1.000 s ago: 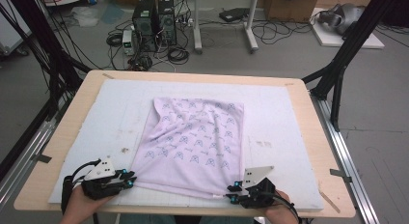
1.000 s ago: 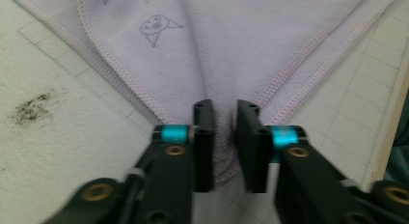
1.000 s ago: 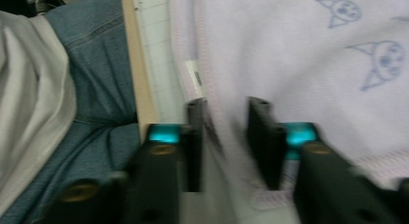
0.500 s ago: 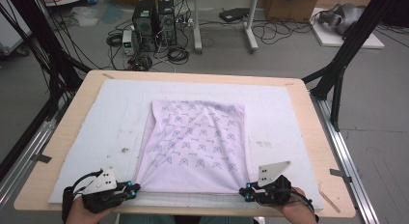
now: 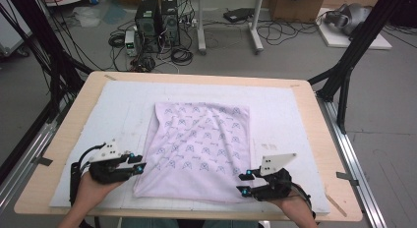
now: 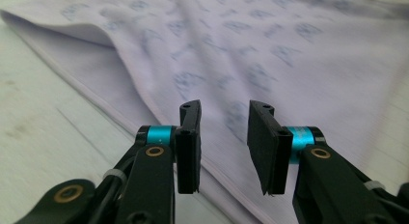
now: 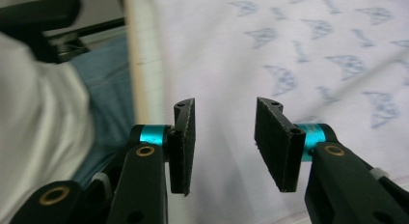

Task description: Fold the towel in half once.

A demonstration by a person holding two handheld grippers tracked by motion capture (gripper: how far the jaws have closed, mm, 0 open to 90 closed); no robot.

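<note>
We flank the patterned cloth (image 5: 199,149) on the worktop (image 5: 305,115).
Left gripper (image 5: 139,164) and right gripper (image 5: 244,182): fingers just spreading, empty, at its near corners; computer towers (image 5: 157,16) stand beyond.

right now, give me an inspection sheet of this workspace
surface: white padded mat on a light wooden table, faint marks on the mat
job's things: pale lilac printed cloth lying flat, a few wrinkles, near edge close to the table's front
clutter: nothing seen on the mat
grippers: left gripper at the cloth's near left corner, right gripper at its near right corner; both jaws have just been opening, nothing between them
cables: black cable loops from the left gripper
surroundings: black computer towers and tangled floor cables behind the table, black frame struts at both sides
</note>
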